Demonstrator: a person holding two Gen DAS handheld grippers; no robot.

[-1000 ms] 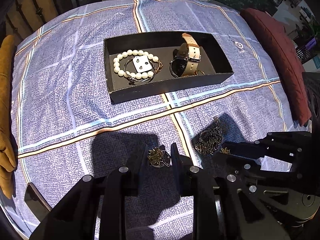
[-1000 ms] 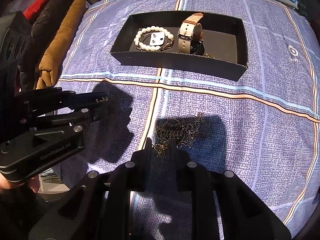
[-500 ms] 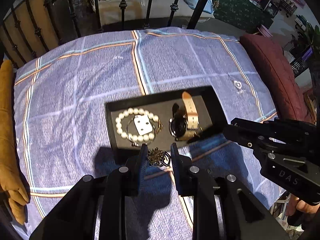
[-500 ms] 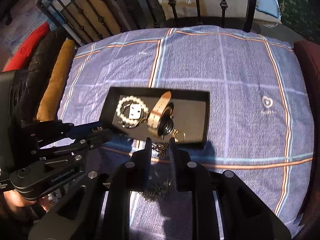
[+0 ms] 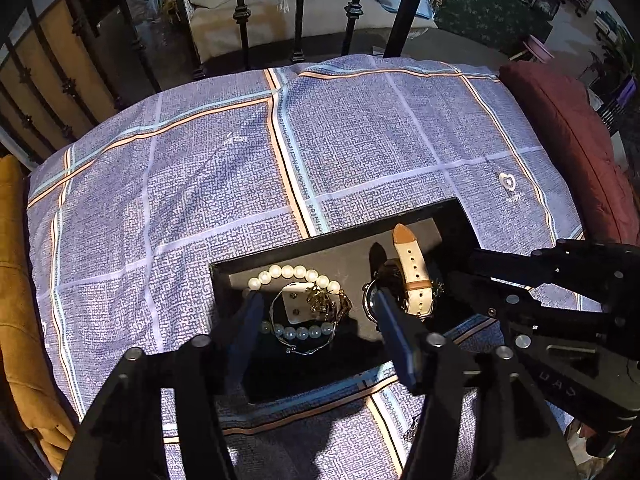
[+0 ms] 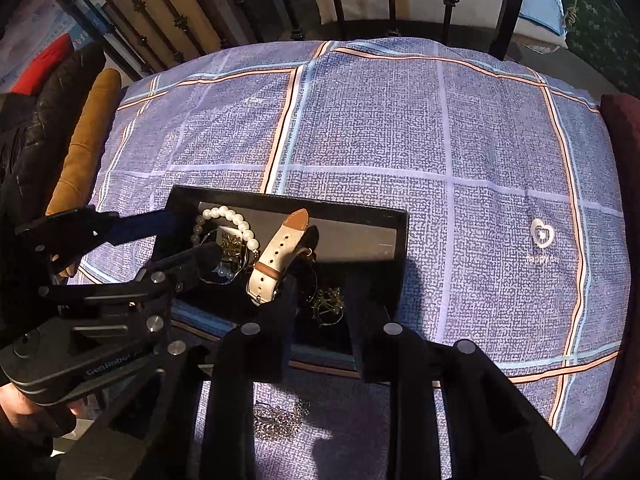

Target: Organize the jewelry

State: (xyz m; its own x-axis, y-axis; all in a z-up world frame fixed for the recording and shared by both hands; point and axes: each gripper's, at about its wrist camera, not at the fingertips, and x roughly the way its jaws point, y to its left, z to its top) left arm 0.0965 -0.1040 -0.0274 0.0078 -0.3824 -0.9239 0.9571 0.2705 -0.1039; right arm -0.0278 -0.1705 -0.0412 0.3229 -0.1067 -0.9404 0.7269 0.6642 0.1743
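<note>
A black tray lies on the blue checked bedspread. It holds a pearl bracelet, an earring card, a gold brooch and a beige-strap watch. My left gripper is open over the tray, straddling the bracelet and brooch. My right gripper is open over the tray's near right part, above a small gold piece. A chain necklace lies on the bedspread below the right gripper.
A black iron bed rail stands behind the bedspread. A maroon cushion lies at the right, an ochre cushion at the left. The bedspread stretches beyond the tray.
Both grippers lifted off the bedspread, moved over the tray and opened. The brooch held by the left gripper now lies in the tray; the right gripper's small piece also lies there.
</note>
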